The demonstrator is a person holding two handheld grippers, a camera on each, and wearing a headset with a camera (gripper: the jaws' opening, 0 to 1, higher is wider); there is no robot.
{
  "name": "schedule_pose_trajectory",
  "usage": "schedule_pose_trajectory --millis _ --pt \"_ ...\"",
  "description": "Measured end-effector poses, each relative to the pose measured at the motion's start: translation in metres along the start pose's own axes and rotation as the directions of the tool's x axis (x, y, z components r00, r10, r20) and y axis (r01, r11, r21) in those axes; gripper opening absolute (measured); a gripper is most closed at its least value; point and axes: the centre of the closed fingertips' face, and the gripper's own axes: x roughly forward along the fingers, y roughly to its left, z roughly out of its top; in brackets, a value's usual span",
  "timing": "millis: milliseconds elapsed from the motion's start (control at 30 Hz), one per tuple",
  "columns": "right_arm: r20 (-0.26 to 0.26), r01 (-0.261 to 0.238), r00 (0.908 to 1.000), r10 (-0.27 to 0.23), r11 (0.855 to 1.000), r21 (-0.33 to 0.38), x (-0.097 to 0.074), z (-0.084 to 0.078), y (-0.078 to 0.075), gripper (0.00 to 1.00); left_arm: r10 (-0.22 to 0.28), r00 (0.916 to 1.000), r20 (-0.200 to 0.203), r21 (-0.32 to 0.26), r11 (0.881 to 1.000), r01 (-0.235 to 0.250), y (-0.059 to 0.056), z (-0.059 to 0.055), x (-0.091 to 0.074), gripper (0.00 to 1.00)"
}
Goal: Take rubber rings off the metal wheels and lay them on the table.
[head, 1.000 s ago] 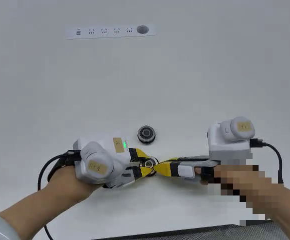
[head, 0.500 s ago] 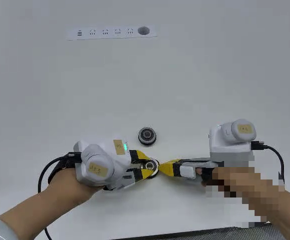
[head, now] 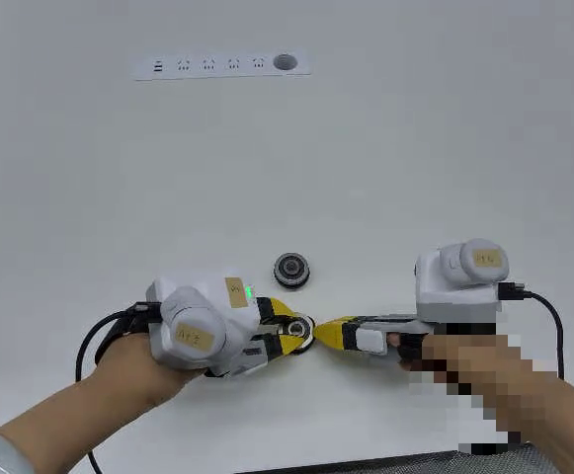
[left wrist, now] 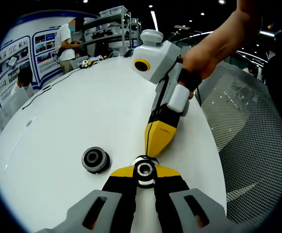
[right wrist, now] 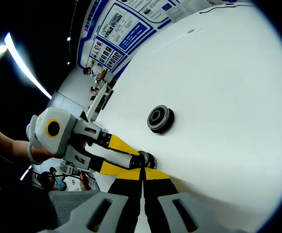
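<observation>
- Lower centre, head view: left gripper [head: 291, 336] pinches small silver metal wheel with black rubber ring [left wrist: 144, 170].
- Jaws pressed together, right gripper [left wrist: 155, 141] points leftward, tip at the wheel's right edge.

Head view bright, even, soft shadows; gripper views fisheye-warped at edges, dark background, glaring ceiling strip lights.

Around the left tool [head: 301, 332], facing the right tool [head: 319, 332] at 3 o'clock: loose wheel [head: 291, 268] near at 12; power strip [head: 222, 64] far at 11; desk [head: 445, 168] otherwise bare.
</observation>
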Motion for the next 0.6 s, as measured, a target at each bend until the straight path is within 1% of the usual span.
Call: schedule_pose_trajectory --millis 600 --pt "0.009 -0.019 0.9998 0.019 1.000 0.013 0.0012 0.0012 0.0055 0.01 -0.004 1.0000 0.002 0.001 1.000 0.004 -0.0001 0.0000 0.0002 0.13"
